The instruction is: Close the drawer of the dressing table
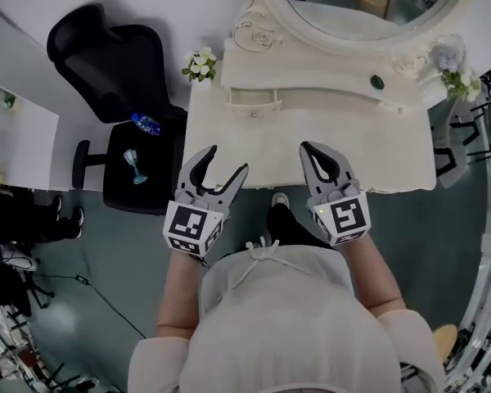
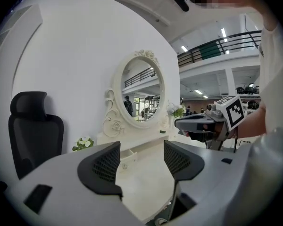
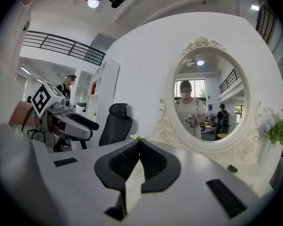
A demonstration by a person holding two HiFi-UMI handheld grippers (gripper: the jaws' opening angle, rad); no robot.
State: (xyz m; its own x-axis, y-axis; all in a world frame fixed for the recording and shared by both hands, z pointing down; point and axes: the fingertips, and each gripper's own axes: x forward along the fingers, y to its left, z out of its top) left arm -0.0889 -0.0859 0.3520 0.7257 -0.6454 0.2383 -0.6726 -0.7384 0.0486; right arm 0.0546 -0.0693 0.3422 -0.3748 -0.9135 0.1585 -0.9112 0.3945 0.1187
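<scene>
A cream dressing table [image 1: 393,166] with an oval mirror [image 1: 368,6] stands ahead of me. Its small upper drawer [image 1: 252,100] with a round knob sticks out a little at the back left of the top; the same drawer [image 2: 128,155] shows in the left gripper view. My left gripper [image 1: 226,162] hangs open over the table's front left edge, nothing between its jaws. My right gripper [image 1: 308,151] is shut and empty over the front middle of the tabletop. Neither touches the drawer.
A black office chair [image 1: 114,72] with a blue bottle [image 1: 146,124] and a glass [image 1: 133,164] on its seat stands left of the table. Small flower pots sit at the table's left [image 1: 200,64] and right [image 1: 457,76] corners. A green item [image 1: 377,81] lies by the mirror.
</scene>
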